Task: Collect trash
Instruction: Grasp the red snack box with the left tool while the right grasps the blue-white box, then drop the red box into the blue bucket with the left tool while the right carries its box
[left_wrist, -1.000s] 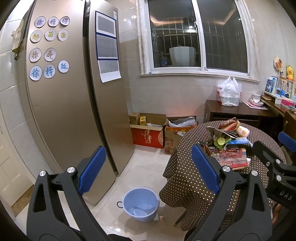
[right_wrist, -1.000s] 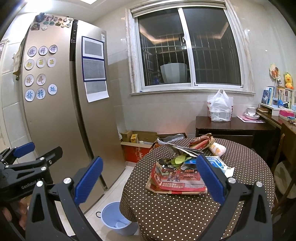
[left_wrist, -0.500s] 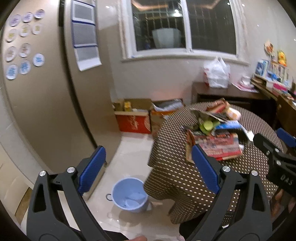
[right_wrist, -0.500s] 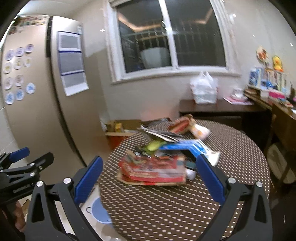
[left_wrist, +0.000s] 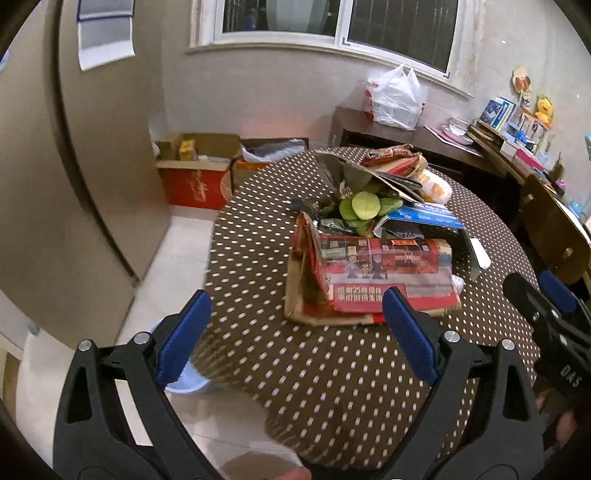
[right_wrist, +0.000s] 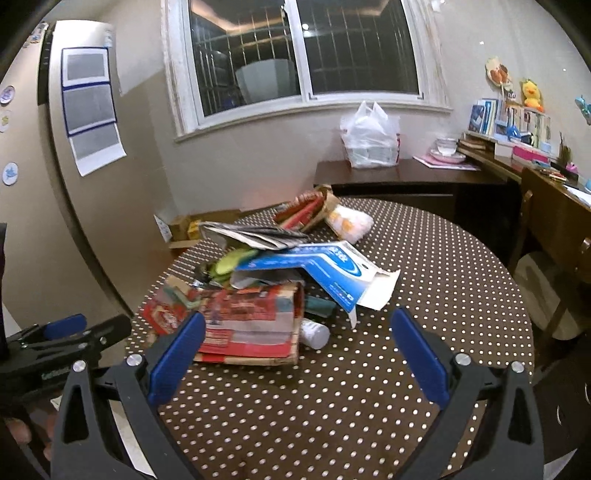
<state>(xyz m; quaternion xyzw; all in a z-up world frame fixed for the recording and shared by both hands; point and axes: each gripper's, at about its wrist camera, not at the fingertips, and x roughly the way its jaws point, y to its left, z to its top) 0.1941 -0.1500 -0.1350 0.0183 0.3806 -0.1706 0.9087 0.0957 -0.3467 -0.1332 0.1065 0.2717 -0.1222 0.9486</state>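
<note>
Both jaws apart, empty: left gripper (left_wrist: 295, 325), right gripper (right_wrist: 297, 350); grip the flattened red carton (right_wrist: 240, 325) edgewise; bucket (left_wrist: 184, 382), apparently beside the table (left_wrist: 332, 387), receives it.

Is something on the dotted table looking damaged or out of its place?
Yes. The blue-and-white carton is torn open and flattened, lying askew over a red printed box, which is itself crushed flat.

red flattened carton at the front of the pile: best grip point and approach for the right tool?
Probably the near long edge of the red carton. It lies flat on the dotted tablecloth, closest piece of the pile, and that edge faces the open right tool with bare cloth in front. Come in low from the near side, one finger above and one under. Its far and right sides are crowded by the blue-and-white box and a white bottle.
</note>
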